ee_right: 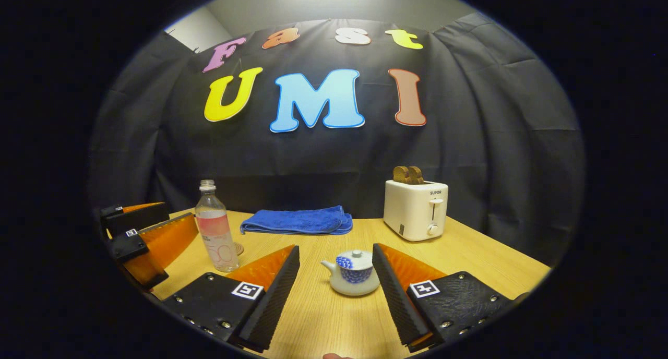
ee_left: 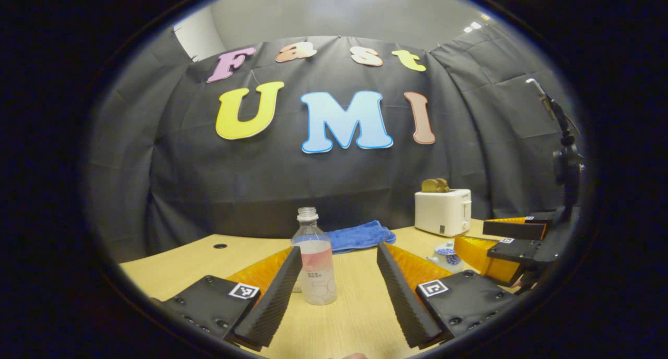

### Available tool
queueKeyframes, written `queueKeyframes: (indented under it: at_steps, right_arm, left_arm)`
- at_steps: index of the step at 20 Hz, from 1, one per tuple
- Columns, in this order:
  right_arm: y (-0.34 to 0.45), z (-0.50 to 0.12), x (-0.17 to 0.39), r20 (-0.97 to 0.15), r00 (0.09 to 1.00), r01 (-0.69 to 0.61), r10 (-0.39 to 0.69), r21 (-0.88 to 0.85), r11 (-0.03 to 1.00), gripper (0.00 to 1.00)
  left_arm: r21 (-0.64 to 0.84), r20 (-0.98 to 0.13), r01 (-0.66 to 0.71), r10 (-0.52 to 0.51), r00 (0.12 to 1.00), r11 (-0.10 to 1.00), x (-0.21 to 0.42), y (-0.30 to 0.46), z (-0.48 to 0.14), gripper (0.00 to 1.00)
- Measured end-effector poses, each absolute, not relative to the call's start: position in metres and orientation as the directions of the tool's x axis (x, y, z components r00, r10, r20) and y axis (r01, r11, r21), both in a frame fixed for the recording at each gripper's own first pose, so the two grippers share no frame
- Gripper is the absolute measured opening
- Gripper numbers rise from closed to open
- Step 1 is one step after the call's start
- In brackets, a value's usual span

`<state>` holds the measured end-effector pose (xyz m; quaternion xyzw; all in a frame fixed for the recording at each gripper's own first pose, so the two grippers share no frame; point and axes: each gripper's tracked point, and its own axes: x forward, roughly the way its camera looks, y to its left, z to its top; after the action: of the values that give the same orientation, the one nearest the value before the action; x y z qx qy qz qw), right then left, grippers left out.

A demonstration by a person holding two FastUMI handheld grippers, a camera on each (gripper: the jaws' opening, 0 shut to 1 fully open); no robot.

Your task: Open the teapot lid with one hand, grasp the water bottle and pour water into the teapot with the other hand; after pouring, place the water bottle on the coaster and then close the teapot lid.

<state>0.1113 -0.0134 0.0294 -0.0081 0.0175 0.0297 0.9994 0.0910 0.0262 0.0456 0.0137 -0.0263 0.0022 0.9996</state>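
Left gripper (ee_left: 339, 280) fingers spread wide; right gripper (ee_right: 336, 283) likewise, both level.

Left gripper view: teapot (ee_left: 448, 255) at 3 o'clock, partly masked by the left tool's (ee_left: 339, 291) right finger (ee_left: 402, 291); spout and lid not resolvable. Water bottle (ee_left: 314, 265) base edge covered at 9 o'clock by the other finger. Right tool (ee_left: 514, 241) cut off at the view's rim.

Right gripper view: coaster (ee_right: 238, 248), probably, a sliver behind the water bottle. Left tool (ee_right: 141, 234) cropped at 9 o'clock. Bench (ee_right: 334, 317) corners cut off.
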Motion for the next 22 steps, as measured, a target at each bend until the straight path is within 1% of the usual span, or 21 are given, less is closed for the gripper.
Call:
queueKeyframes:
  at_steps: [5,9,12,13,14,15,16,17,22]
  right_arm:
    - [-0.027,0.013,0.152,-0.075,0.997,-0.027,0.023,-0.042,0.999,0.87]
    - [-0.026,0.009,0.167,-0.078,0.996,-0.032,0.030,-0.022,0.999,0.87]
    - [-0.029,0.003,0.173,-0.102,0.994,-0.028,0.030,0.020,0.999,0.83]
    - [-0.034,-0.001,0.176,-0.107,0.994,-0.011,0.014,0.025,1.000,0.65]
    - [-0.039,-0.001,0.178,-0.108,0.994,0.010,-0.007,0.023,1.000,0.55]
    - [-0.041,-0.002,0.179,-0.110,0.994,0.018,-0.016,0.017,1.000,0.43]
    - [-0.039,-0.004,0.183,-0.113,0.993,0.018,-0.017,0.005,1.000,0.35]
    - [-0.039,-0.008,0.181,-0.129,0.991,0.016,-0.019,-0.019,1.000,0.34]
    - [-0.036,-0.008,0.183,-0.120,0.993,-0.008,-0.002,-0.080,0.997,0.34]
  left_arm:
    - [0.001,0.029,-0.043,0.043,0.999,0.999,0.115,0.051,0.042,1.00]
    - [-0.004,0.015,-0.038,0.038,0.999,0.999,0.132,0.058,0.038,1.00]
    - [-0.045,-0.004,-0.038,0.038,0.999,0.998,0.139,0.063,0.032,1.00]
    - [-0.044,-0.006,-0.045,0.045,0.999,0.998,0.139,0.066,0.030,1.00]
    - [-0.040,-0.006,-0.054,0.053,0.999,0.998,0.139,0.070,0.031,1.00]
    - [-0.040,-0.005,-0.055,0.055,0.998,0.998,0.139,0.072,0.031,1.00]
    - [-0.041,-0.005,-0.054,0.054,0.999,0.998,0.139,0.072,0.031,1.00]
    - [-0.040,-0.004,-0.057,0.056,0.998,0.998,0.138,0.072,0.031,1.00]
    - [-0.040,-0.008,-0.061,0.060,0.998,0.997,0.137,0.075,0.029,1.00]
